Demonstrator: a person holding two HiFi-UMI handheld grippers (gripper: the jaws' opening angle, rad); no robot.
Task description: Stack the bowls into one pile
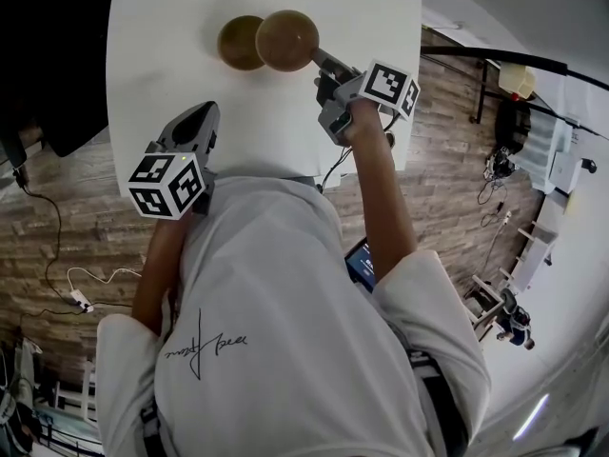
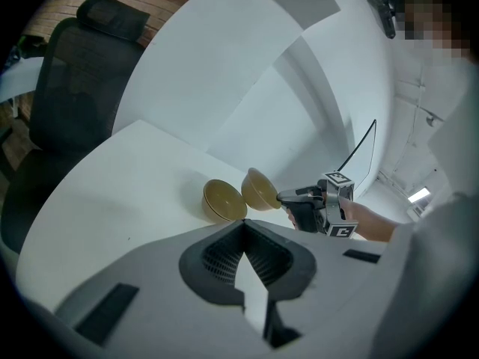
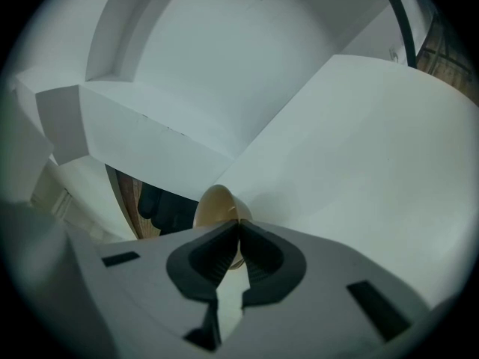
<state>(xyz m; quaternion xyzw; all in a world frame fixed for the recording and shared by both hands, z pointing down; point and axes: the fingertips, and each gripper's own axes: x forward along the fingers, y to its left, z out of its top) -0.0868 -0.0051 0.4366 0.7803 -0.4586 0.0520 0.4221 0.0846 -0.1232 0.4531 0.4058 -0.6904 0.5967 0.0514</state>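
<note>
The right gripper (image 1: 322,61) fingers clench the rim of the raised bowl (image 1: 286,40). The second bowl (image 1: 238,44) sits beside it on the bench (image 1: 162,55). The left gripper (image 1: 202,110) fingers are closed on nothing.

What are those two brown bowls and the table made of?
The held bowl and resting bowl look like smooth tan plastic or glazed ceramic, faintly shiny; unclear which. The table looks like matte white laminate: uniform, no grain.

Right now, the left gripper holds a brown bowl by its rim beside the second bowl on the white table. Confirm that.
Wrong gripper. The right gripper holds the brown bowl by its rim beside the second bowl on the white table; the head view shows it. The left gripper is shut on nothing, near the table's edge.
</note>
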